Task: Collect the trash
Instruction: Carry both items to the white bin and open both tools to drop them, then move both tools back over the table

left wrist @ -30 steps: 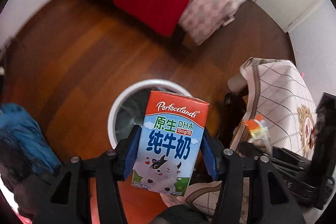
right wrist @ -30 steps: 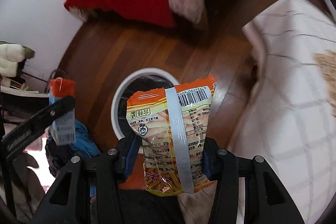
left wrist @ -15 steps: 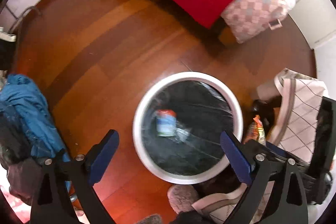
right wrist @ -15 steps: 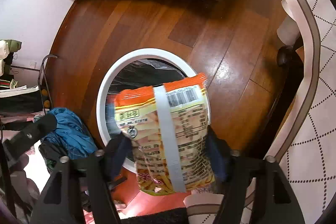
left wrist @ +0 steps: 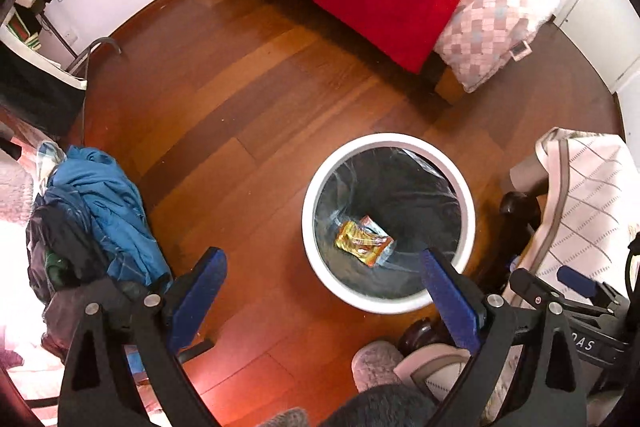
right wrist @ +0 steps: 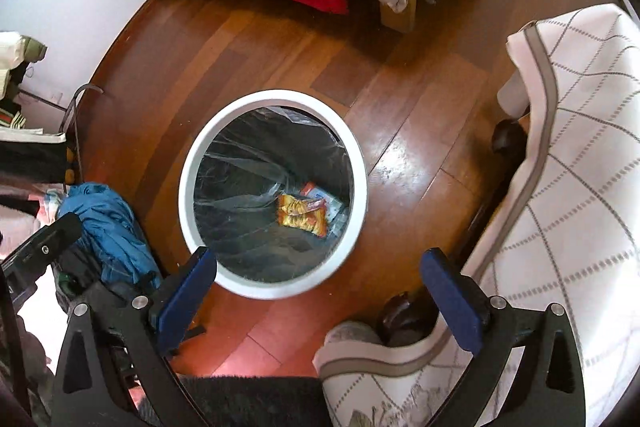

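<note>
**Both grippers empty above the bin**

My left gripper (left wrist: 322, 283) and right gripper (right wrist: 318, 281) stand wide apart, the right's jaws just having opened, nothing between them. Below them, the orange snack packet (right wrist: 302, 214) lies inside the round white black-lined bin (right wrist: 188, 203).
</note>
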A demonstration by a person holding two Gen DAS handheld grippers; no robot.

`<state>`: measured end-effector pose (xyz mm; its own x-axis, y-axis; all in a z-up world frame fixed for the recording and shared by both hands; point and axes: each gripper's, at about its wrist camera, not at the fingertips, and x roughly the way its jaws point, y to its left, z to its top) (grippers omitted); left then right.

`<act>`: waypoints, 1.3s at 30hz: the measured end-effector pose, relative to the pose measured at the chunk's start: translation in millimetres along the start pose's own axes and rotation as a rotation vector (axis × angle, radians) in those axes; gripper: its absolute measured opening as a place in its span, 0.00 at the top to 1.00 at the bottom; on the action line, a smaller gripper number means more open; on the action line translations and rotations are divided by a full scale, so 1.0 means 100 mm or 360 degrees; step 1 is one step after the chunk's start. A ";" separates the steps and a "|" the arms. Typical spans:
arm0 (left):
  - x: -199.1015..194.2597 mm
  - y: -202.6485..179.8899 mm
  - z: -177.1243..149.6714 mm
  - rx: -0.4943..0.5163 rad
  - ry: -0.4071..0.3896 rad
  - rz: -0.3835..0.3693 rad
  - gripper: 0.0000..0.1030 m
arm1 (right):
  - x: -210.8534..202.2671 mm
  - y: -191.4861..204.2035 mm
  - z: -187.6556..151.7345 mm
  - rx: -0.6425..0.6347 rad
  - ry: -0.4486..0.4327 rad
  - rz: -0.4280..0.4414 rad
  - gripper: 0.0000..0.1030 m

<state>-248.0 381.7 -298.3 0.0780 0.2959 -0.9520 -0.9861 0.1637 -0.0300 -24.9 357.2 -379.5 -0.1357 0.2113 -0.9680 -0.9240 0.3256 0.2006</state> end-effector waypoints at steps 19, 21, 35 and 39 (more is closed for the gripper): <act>-1.30 -0.32 -0.49 0.0122 -0.0230 -0.0054 0.04 | -1.50 0.07 -0.67 -0.0081 -0.0279 0.0036 0.00; -1.45 -0.38 -0.53 0.0134 -0.0262 -0.0027 0.04 | -1.66 0.04 -0.74 -0.0053 -0.0312 0.0078 0.00; -1.44 -2.25 -1.21 0.0578 -0.0256 -0.0211 0.04 | -2.77 -1.51 -1.66 0.0343 -0.0532 0.0102 0.00; -1.20 -3.23 -1.56 0.0909 -0.0239 -0.0227 0.04 | -2.80 -2.51 -2.05 0.0549 -0.0464 -0.0135 0.00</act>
<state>38.1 146.4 -221.9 0.2648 0.3566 -0.8960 -0.7329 0.6782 0.0534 171.9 27.5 -189.4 0.0874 0.4049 -0.9102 -0.7479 0.6303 0.2085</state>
